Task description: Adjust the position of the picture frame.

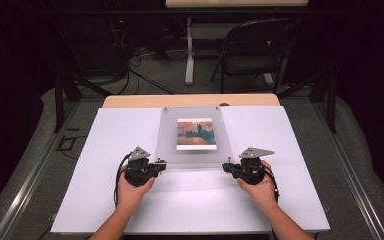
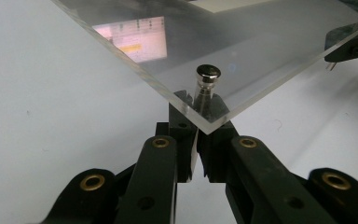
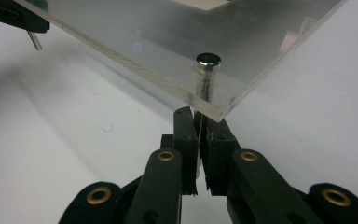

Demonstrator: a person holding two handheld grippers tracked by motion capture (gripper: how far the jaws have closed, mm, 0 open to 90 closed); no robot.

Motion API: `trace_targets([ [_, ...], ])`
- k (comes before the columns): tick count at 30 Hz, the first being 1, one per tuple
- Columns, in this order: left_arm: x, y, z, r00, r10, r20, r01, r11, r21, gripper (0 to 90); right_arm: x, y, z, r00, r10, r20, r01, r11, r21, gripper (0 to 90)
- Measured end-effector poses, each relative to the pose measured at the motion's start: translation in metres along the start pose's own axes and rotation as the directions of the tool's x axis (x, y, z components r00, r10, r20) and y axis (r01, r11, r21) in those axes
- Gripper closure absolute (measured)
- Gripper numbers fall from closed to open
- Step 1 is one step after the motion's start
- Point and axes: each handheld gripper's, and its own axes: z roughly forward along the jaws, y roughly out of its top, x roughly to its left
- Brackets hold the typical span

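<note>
- high view: a clear acrylic picture frame (image 1: 195, 136) with small metal corner pins is lying on the white table (image 1: 105, 200); the left gripper (image 1: 161, 163) and right gripper (image 1: 226, 167) are working at its near corners.
- left gripper view: jaws are sitting together under the silver pin (image 2: 208, 74), seemingly pinching its stem.
- right gripper view: jaws are closing on the other silver pin (image 3: 208, 63); next probably calls for twisting these out.

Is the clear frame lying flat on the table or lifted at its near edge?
Lifted: in both gripper views the clear frame has its near corners raised off the white table.

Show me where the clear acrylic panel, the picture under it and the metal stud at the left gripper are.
clear acrylic panel (image 1: 167, 135): high view, bare left part.
picture (image 1: 195, 133): high view, its middle.
metal stud (image 2: 208, 73): left gripper view, its round head.
</note>
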Motion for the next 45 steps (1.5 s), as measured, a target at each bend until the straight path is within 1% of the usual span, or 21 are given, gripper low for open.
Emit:
trace_targets([
  [10,0.003,-0.002,0.008,0.9999,-0.016,-0.001,0.016,0.9998,0.014,84.3,-0.003,0.001,0.002,0.9998,-0.015,0.013,0.014,0.9998,0.011,85.6],
  [17,0.004,-0.003,0.013,0.9997,-0.023,0.002,0.023,0.9996,0.018,84.2,-0.005,0.000,0.003,0.9995,-0.018,0.024,0.018,0.9997,0.017,85.5],
  [18,0.004,-0.004,0.015,0.9997,-0.024,0.004,0.024,0.9994,0.025,84.2,-0.005,0.000,0.004,0.9995,-0.016,0.027,0.015,0.9996,0.025,85.5],
  [23,0.003,-0.006,0.017,0.9998,-0.019,0.004,0.019,0.9992,0.035,84.1,-0.006,-0.003,0.006,0.9990,-0.020,0.039,0.019,0.9990,0.041,85.5],
  [27,0.004,-0.008,0.019,0.9999,-0.015,0.002,0.014,0.9991,0.040,84.0,-0.006,-0.004,0.007,0.9991,-0.018,0.040,0.016,0.9990,0.041,85.5],
  [28,0.004,-0.008,0.019,0.9999,-0.013,0.001,0.013,0.9990,0.042,84.0,-0.006,-0.004,0.007,0.9990,-0.020,0.039,0.018,0.9987,0.048,85.5],
  [32,0.006,-0.010,0.020,0.9998,-0.017,-0.001,0.017,0.9983,0.055,83.9,-0.006,-0.006,0.009,0.9991,-0.025,0.035,0.023,0.9982,0.056,85.4],
  [37,0.007,-0.011,0.021,0.9999,-0.017,-0.003,0.017,0.9983,0.056,83.8,-0.005,-0.007,0.011,0.9988,-0.032,0.036,0.030,0.9975,0.064,85.4],
  [38,0.007,-0.011,0.021,0.9999,-0.011,-0.003,0.011,0.9981,0.061,83.8,-0.005,-0.007,0.011,0.9987,-0.033,0.038,0.030,0.9973,0.067,85.4],
  [40,0.007,-0.012,0.022,0.9999,-0.011,-0.003,0.012,0.9973,0.072,83.8,-0.005,-0.008,0.012,0.9987,-0.035,0.037,0.033,0.9973,0.066,85.4],
  [41,0.007,-0.012,0.022,0.9999,-0.013,-0.004,0.013,0.9978,0.065,83.8,-0.005,-0.009,0.012,0.9987,-0.034,0.038,0.031,0.9968,0.073,85.3],
  [45,0.007,-0.013,0.023,0.9998,-0.020,0.000,0.020,0.9980,0.059,83.6,-0.005,-0.010,0.013,0.9985,-0.035,0.042,0.032,0.9975,0.063,85.4],
])
